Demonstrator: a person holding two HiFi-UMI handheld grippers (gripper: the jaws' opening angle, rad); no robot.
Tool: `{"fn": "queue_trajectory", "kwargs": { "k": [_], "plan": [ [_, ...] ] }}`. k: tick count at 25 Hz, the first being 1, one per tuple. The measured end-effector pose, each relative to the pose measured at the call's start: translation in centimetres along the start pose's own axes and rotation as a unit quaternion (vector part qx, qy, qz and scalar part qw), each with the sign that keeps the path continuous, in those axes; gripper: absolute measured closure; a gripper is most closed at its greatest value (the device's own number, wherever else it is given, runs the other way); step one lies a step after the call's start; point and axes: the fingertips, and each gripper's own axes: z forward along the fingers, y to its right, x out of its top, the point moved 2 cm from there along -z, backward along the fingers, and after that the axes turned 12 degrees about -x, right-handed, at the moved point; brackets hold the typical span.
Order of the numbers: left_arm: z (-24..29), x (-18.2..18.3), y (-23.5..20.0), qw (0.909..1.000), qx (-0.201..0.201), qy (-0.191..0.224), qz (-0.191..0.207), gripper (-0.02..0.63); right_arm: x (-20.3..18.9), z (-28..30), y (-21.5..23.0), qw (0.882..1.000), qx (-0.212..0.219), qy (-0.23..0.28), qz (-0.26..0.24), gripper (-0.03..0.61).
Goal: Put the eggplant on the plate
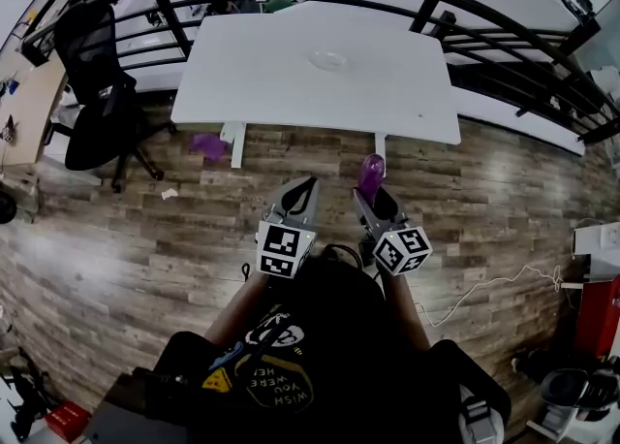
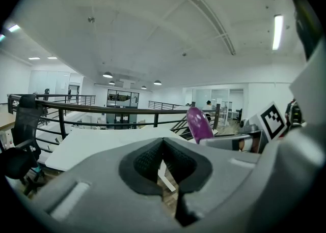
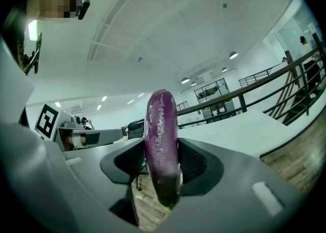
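Eggplant: pinched in the right gripper, in the air over the wooden floor, short of the desk's near edge
Long axis: upright across the jaws in the right gripper view, rounded top well above the pads, lower end hanging just below them
Right fingers: closed on the eggplant's lower half, one pad on each side
Left gripper: jaws together with nothing between them, just beside the right one
Plate: pale and hard to make out, about the middle of the desk, a little toward its far edge
Key relation: the plate lies ahead of the right gripper and slightly to its left, well apart, with the near edge between them
Nearer hand: both stand about equally short of the near edge, but only the right one carries anything, so the move is likely its own
Next move, as judged: carry forward over the near edge, then tip the eggplant flat onto the plate
Stray item: a purple thing on the floor below the near left corner, too small to identify
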Motion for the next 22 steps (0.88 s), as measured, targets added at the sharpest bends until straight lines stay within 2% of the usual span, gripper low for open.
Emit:
{"fn": "queue_trajectory", "kwargs": {
  "k": [5,12,19,22],
  "plan": [
    [-0.9,-1.1,-3.1,0.9999,0.011,0.001,-0.010,0.609,-0.4,2.3,-1.4,1.000,0.003,-0.002,-0.001,0.377],
    [0.0,-1.9,-7.2,0.9996,0.006,-0.007,-0.028,0.609,-1.1,6.8,-2.6,1.000,0.018,-0.022,-0.003,0.377],
    [7.0,-0.3,-12.4,0.9977,0.005,0.009,-0.067,0.609,0.8,14.5,1.5,0.999,0.035,-0.036,-0.011,0.376],
    [11.7,1.2,-14.5,0.9977,-0.009,0.020,-0.064,0.609,2.0,18.6,4.8,0.997,0.047,-0.051,-0.019,0.376]
  ]
}}
